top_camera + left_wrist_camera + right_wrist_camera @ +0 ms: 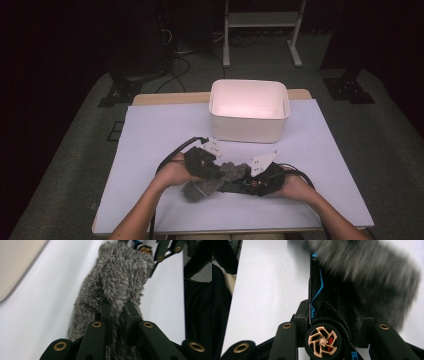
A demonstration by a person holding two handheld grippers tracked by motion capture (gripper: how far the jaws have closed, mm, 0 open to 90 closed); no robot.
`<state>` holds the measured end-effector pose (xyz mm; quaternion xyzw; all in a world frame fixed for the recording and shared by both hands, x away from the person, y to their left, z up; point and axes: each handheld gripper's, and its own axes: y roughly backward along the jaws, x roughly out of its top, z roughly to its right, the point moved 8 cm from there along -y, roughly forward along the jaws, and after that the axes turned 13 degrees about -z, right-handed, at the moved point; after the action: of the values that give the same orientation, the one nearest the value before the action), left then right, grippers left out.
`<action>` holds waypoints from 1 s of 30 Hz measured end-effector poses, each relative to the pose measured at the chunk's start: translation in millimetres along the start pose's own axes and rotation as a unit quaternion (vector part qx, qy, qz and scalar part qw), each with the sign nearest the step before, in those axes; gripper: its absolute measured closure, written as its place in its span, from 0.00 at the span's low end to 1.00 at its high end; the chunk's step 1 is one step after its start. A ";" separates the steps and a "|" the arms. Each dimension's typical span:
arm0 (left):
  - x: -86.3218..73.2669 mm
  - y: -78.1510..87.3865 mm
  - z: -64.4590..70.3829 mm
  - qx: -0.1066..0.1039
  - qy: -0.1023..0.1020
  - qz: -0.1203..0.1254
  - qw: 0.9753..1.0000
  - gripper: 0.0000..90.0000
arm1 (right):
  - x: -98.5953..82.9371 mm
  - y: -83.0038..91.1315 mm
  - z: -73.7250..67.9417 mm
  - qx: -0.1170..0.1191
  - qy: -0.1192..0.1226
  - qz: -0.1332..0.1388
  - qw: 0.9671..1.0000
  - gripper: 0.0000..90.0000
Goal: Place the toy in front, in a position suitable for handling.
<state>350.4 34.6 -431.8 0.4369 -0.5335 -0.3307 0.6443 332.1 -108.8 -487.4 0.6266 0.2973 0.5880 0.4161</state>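
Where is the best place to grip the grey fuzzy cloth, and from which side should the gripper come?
Probably at a bunched fold near one end of the grey fuzzy cloth, coming in level along the table. The pile is thick and soft there, so jaws can pinch it; the left gripper already grips such a fold.

The toy car (322, 315) is showing blue lettering, "BC" by its wheel; its other script is staying unreadable.
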 end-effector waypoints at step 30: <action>6.1 -22.3 42.7 -0.078 -0.051 -0.009 0.996 0.89 | -27.5 5.5 -17.4 0.067 -0.079 -0.018 0.994 0.20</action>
<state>310.9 11.3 -447.7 0.3726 -0.5343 -0.3993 0.6452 310.7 -132.1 -496.7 0.6920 0.3134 0.5079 0.4063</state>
